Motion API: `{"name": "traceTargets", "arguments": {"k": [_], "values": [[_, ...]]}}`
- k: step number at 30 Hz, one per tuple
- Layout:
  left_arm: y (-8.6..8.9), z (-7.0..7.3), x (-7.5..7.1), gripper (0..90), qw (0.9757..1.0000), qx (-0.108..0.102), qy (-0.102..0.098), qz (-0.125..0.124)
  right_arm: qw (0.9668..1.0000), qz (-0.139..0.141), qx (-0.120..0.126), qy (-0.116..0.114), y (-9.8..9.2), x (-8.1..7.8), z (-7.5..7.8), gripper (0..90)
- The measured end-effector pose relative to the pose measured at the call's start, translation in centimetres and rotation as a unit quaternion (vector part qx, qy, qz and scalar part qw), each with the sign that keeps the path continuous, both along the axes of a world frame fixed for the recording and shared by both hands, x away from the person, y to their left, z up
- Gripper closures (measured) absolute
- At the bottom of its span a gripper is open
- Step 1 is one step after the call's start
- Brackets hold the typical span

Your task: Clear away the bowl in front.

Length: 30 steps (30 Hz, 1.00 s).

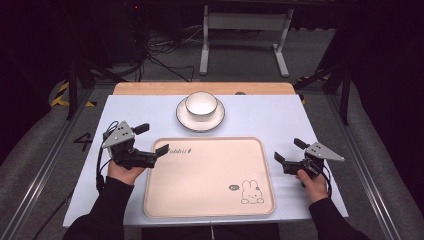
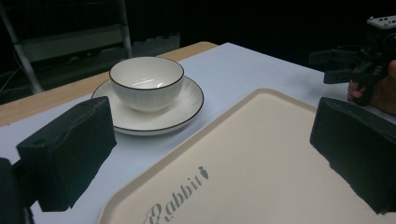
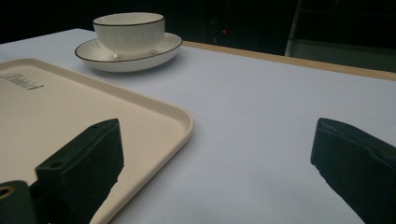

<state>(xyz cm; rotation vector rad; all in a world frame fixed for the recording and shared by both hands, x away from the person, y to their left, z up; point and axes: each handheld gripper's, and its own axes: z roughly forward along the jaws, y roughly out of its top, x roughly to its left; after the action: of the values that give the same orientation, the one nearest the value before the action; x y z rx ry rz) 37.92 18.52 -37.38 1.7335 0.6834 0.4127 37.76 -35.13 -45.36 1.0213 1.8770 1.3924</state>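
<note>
Black sleeves (image 1: 107,212), black grey-plated grippers

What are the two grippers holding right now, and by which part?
Nothing. The left gripper and right gripper both have open jaws flanking the tray.

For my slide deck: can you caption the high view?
Two open grippers, left gripper and right gripper, flank a cream tray; a white bowl sits on a saucer behind it.
</note>
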Motion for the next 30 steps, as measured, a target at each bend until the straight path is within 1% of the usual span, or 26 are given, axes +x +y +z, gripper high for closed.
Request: {"name": "traceTargets", "arguments": {"k": [5,6,7,9,15,19,20,23,28,29,30], "values": [[-0.9,0.4,0.7,0.5,0.9999,-0.005,-0.001,-0.012,1.0000,0.000,0.000,0.000,0.0,0.0,0.0,3.1],[-1.3,0.5,1.1,0.5,0.9998,0.002,-0.001,-0.017,1.0000,-0.001,0.001,0.000,0.0,0.0,0.0,3.1],[-1.3,0.5,1.1,0.4,0.9998,0.002,-0.001,-0.017,1.0000,-0.001,0.001,0.000,0.0,0.0,0.0,3.1],[-2.1,0.8,1.5,0.4,0.9996,0.009,0.002,-0.027,1.0000,0.000,0.001,0.000,0.0,0.0,0.0,3.0],[-3.4,1.2,2.4,0.3,0.9990,0.020,-0.001,-0.041,1.0000,0.000,0.002,-0.001,0.0,0.0,0.0,3.1],[-4.1,1.2,3.1,0.3,0.9989,0.012,0.004,-0.046,1.0000,0.001,0.001,-0.001,0.0,0.0,0.0,3.0],[-4.2,1.2,3.2,0.3,0.9988,0.010,0.011,-0.046,1.0000,0.001,0.002,-0.001,0.0,0.0,0.0,3.0],[-4.6,1.4,3.7,0.3,0.9988,0.008,0.014,-0.047,1.0000,0.001,0.002,-0.001,0.0,0.0,0.0,3.0],[-5.2,1.7,4.4,0.3,0.9988,0.003,0.010,-0.049,1.0000,0.002,0.003,-0.002,-0.1,0.0,0.0,3.0],[-5.3,1.8,4.6,0.2,0.9986,0.004,0.013,-0.050,1.0000,0.002,0.003,-0.002,-0.1,0.0,0.0,3.0],[-5.5,1.7,5.0,0.2,0.9982,0.003,0.017,-0.058,1.0000,0.002,0.003,-0.002,-0.1,0.0,0.0,3.0]]}}
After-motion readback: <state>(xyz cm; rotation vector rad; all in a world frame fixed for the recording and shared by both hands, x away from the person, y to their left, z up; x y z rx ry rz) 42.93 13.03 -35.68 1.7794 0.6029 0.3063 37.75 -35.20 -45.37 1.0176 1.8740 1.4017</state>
